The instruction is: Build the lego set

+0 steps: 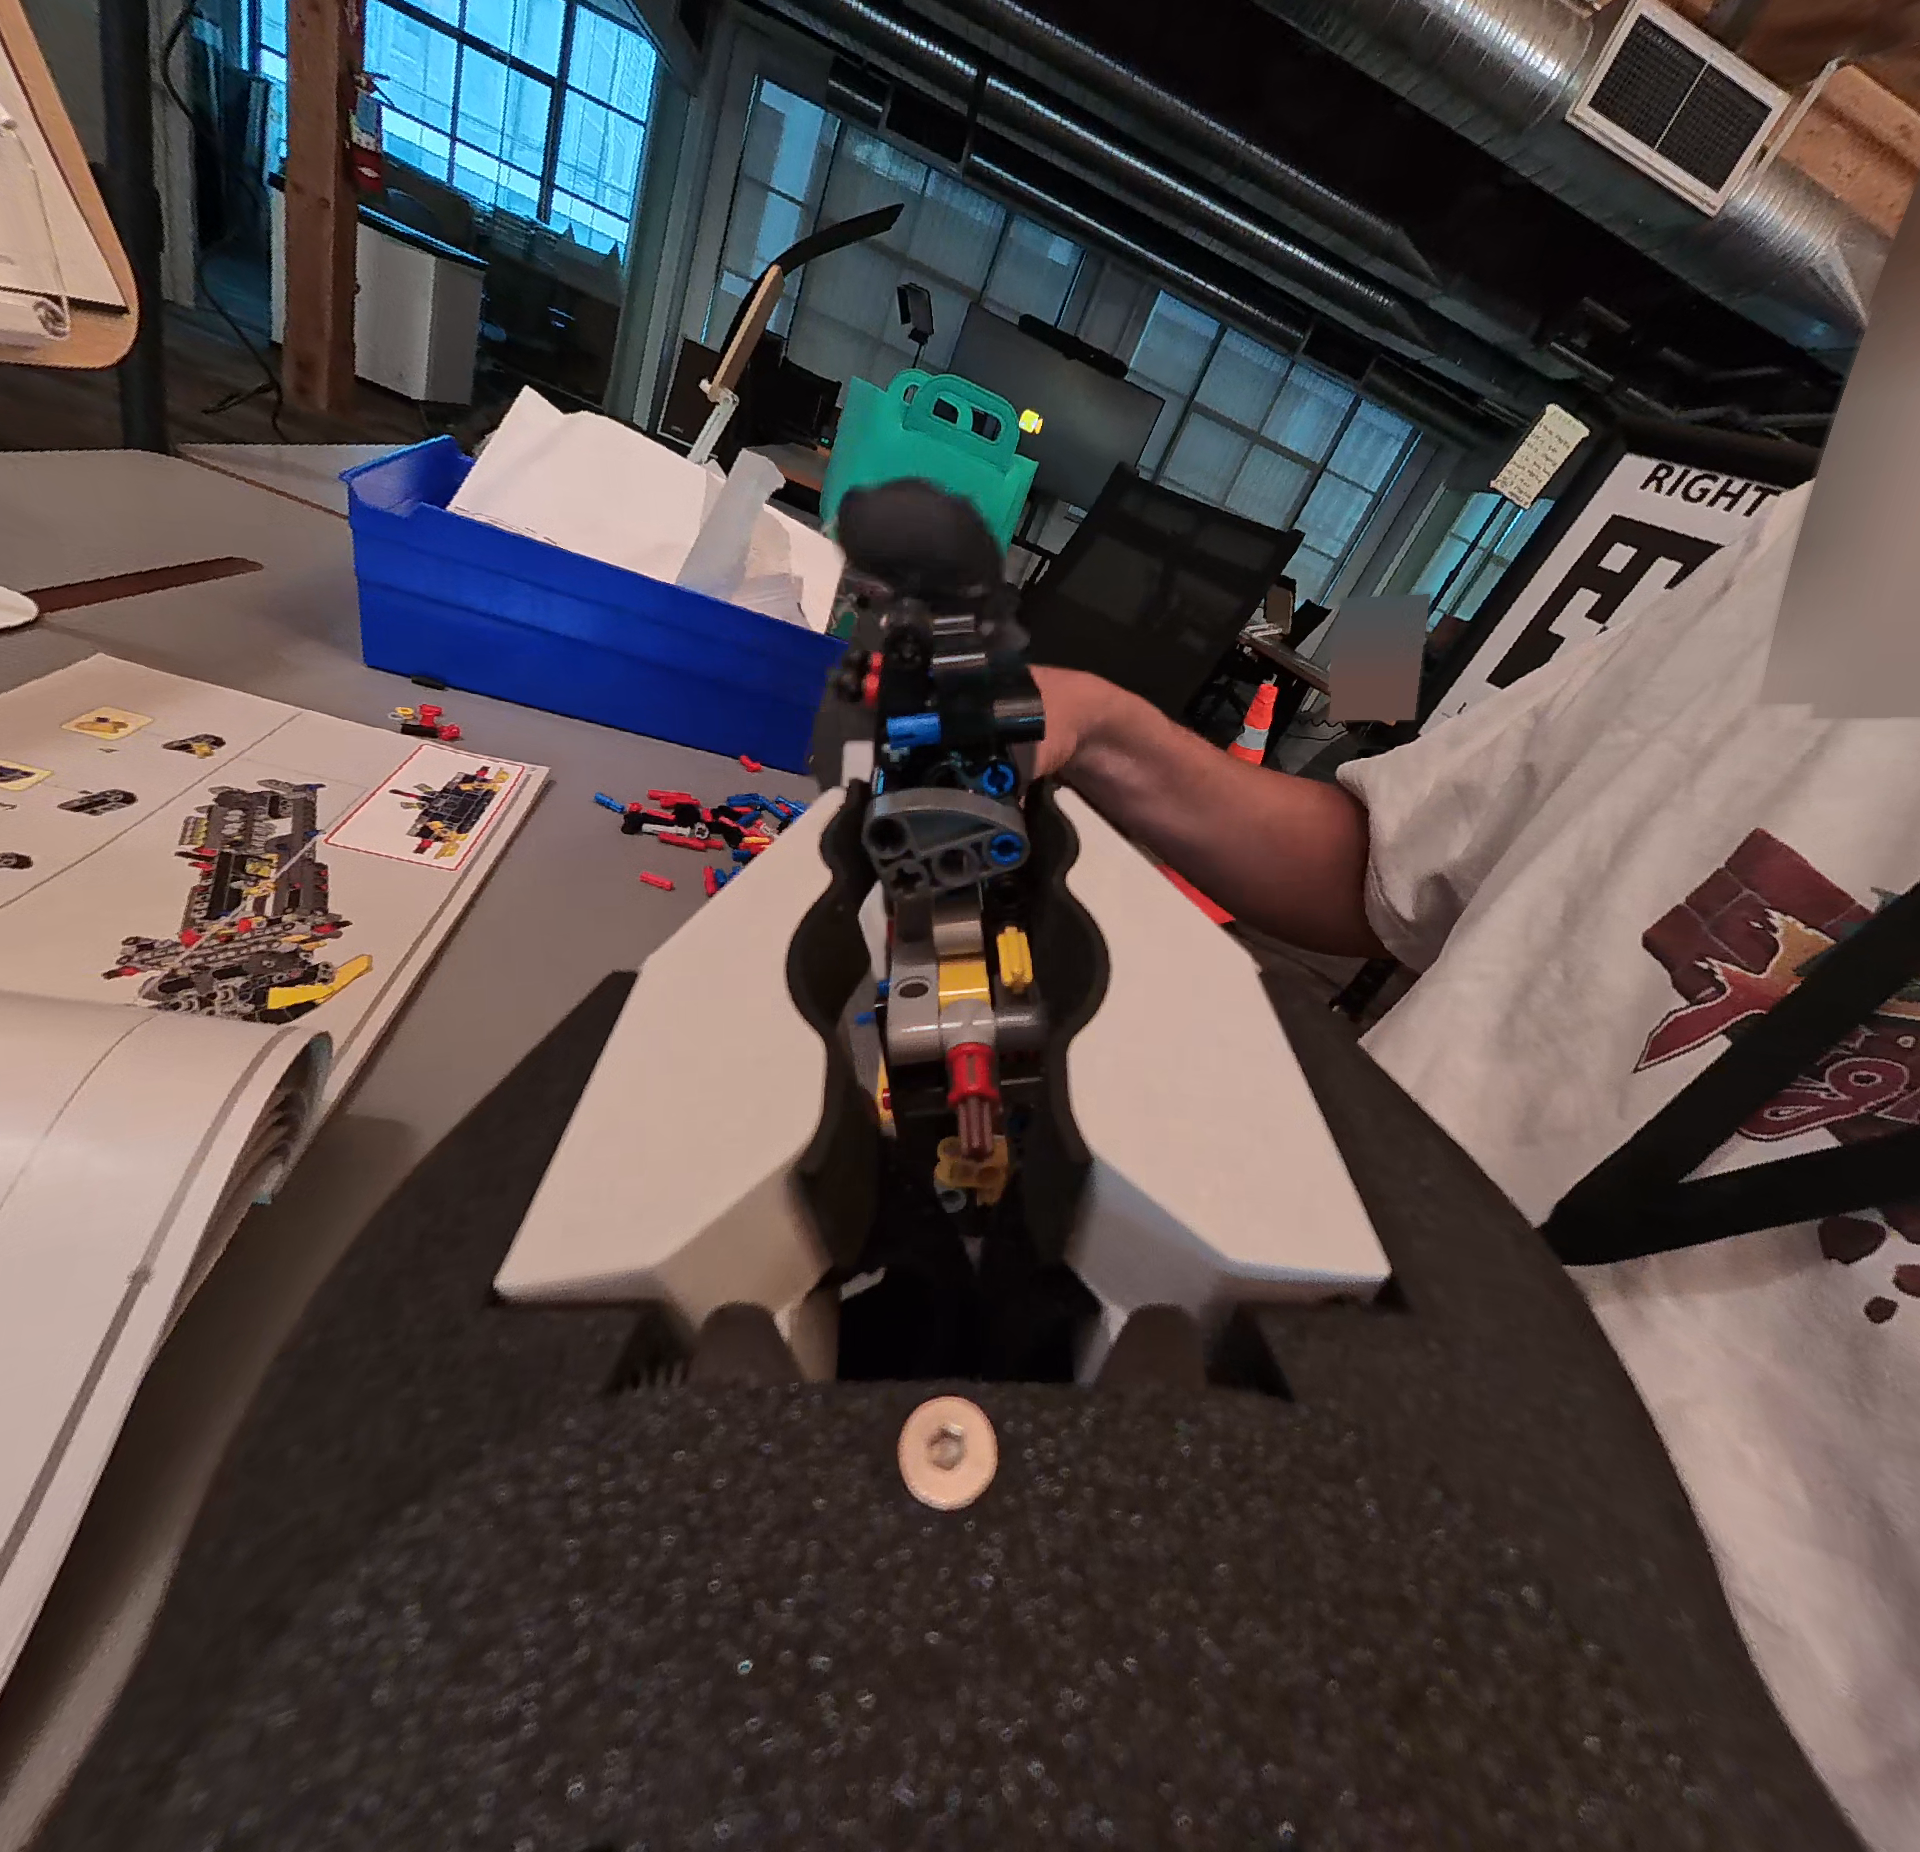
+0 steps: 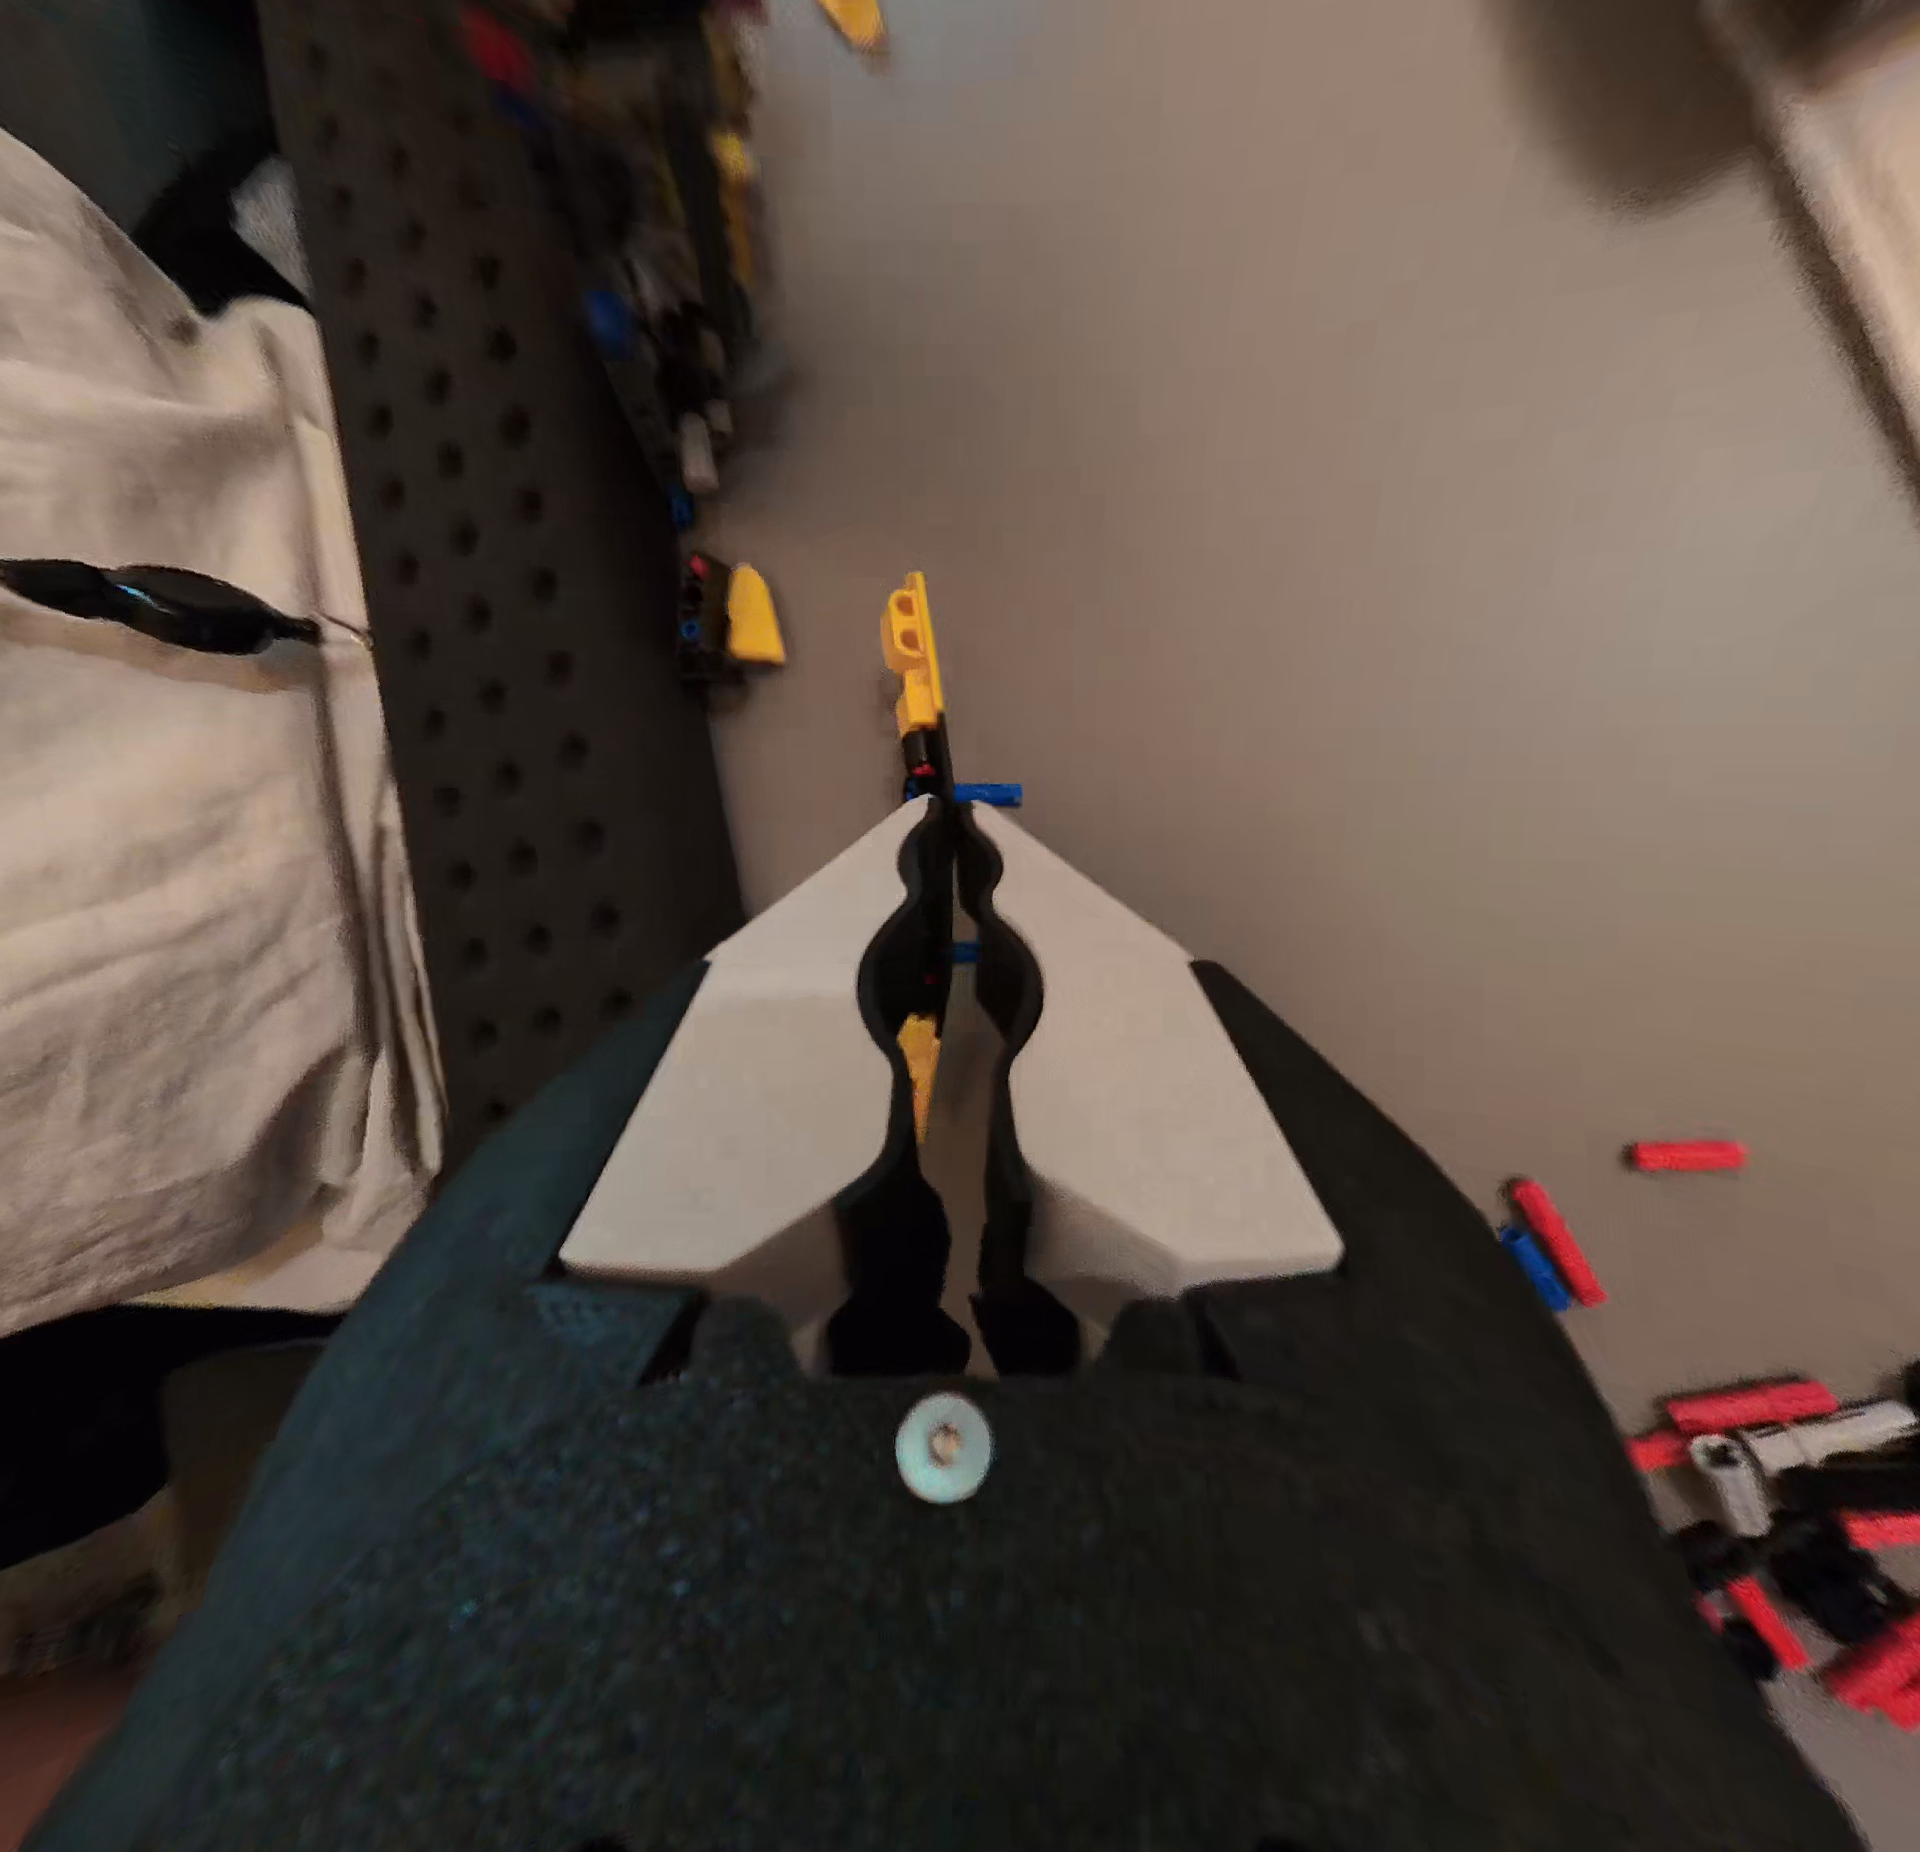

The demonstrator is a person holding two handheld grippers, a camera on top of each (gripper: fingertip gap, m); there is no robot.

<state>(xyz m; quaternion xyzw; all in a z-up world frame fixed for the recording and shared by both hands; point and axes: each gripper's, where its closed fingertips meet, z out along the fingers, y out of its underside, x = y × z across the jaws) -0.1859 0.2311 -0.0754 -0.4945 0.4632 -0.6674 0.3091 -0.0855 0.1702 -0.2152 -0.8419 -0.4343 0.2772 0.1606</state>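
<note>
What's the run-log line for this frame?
left gripper: shut on lego model | right gripper: shut on small subassembly | manual: open

Lego assembly (image 1: 940,867): its lower end is hidden between the left gripper's fingers (image 1: 686,1106). Black wheel (image 1: 920,535) above it is blurred. Instruction booklet (image 1: 239,867), left of the assembly, is cut by the frame edge. Right wrist view: parts along the perforated strip (image 2: 468,555) are smeared.

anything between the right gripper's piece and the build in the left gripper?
Cannot tell. The right gripper clamps a thin black-and-yellow piece; the left gripper clamps the build. Neither view shows the gap between them.
</note>
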